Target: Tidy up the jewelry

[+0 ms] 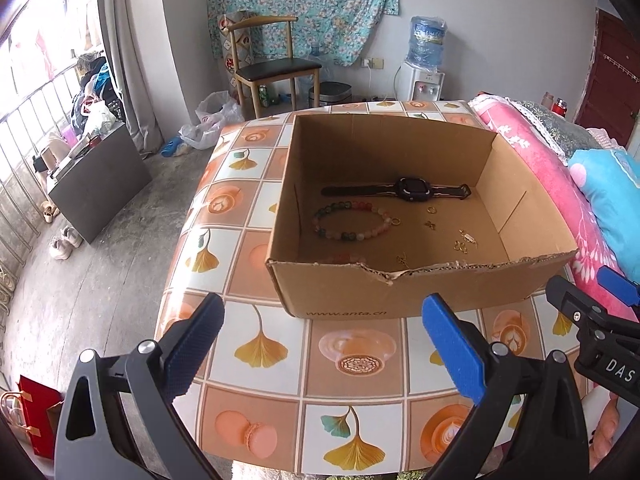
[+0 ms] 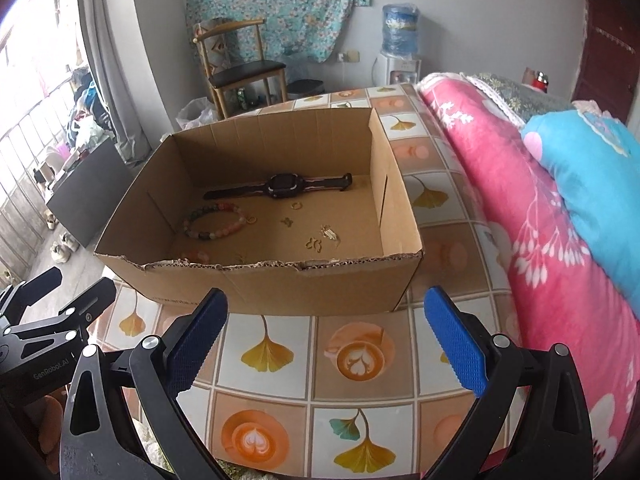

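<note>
I am holding both my left gripper (image 1: 322, 344) and right gripper (image 2: 326, 340) with jaws apart just before the open brown cardboard box (image 1: 400, 294), where a black wristwatch (image 1: 414, 189), a multicoloured bead bracelet (image 1: 352, 220) and what seem small gold earrings (image 1: 460, 240) are lying.

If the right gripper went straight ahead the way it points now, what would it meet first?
Most likely the near wall of the cardboard box; the open right gripper hovers over bare tablecloth before it.

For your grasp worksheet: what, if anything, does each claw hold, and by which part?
Nothing. The left claw and right claw are open, short of the box.
</note>
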Demonstrator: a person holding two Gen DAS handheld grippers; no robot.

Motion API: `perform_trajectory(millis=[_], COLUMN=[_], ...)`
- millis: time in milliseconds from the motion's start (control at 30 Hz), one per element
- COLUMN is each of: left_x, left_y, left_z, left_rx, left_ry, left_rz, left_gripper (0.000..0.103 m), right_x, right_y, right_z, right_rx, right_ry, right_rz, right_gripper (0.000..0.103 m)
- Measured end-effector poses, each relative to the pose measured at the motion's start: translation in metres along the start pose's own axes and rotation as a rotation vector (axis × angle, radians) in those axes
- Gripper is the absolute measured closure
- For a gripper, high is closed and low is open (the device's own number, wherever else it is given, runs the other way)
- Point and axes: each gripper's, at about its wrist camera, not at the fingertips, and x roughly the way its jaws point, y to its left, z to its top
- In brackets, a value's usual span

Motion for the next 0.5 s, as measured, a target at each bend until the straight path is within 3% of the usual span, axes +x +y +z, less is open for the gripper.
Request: perform_trajectory(millis=[500], left_x=[0.0011], left_y=[-0.0026], left_z=[0.0012], left_rx=[-0.003], left_ry=[0.017], left_rz=[-0.022], left_gripper=[0.006], right_x=[0.0033], right_y=[0.0087], right_z=[-0.0003], right_rx=[-0.021], right_ry=[0.018], right_rz=[0.01], right_gripper=[0.008])
